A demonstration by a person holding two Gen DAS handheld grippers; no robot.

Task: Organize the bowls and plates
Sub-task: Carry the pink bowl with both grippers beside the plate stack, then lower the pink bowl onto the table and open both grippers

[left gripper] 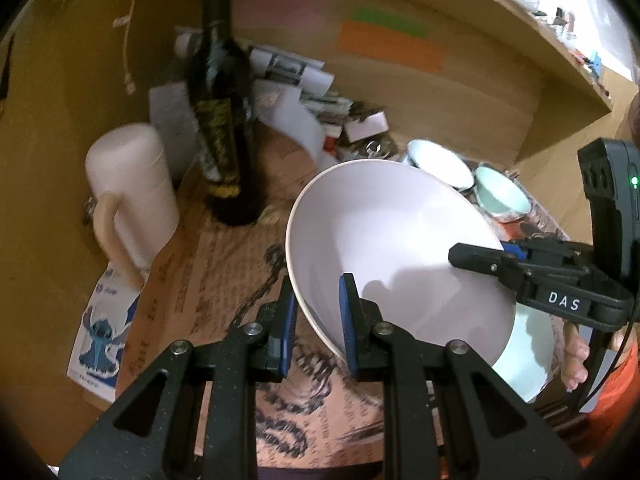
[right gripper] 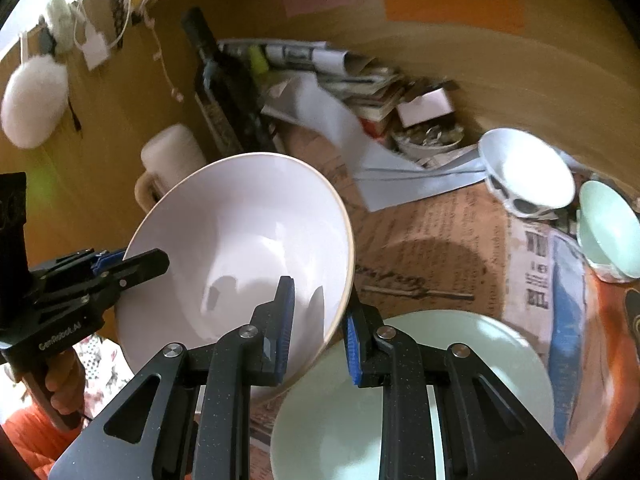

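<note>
"das" label (left gripper: 564,303) on right tool (left gripper: 476,254)

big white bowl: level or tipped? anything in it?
Tipped and empty. The white bowl hangs off the table, rim clamped by both grippers, opening facing the cameras; its bare inside shows only shadows.

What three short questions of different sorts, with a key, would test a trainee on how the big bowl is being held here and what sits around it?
1. True or false: only one gripper holds the large white bowl.
2. Multiple choice: what lies just beyond and below the bowl on the right gripper's side? A) a pale green plate B) a frying pan C) a glass jug
3. Fill in: the tall dark ____ stands beside the white mug.

Key
1. False: the left gripper and the right gripper each clamp the rim, on opposite sides.
2. A
3. bottle
</note>
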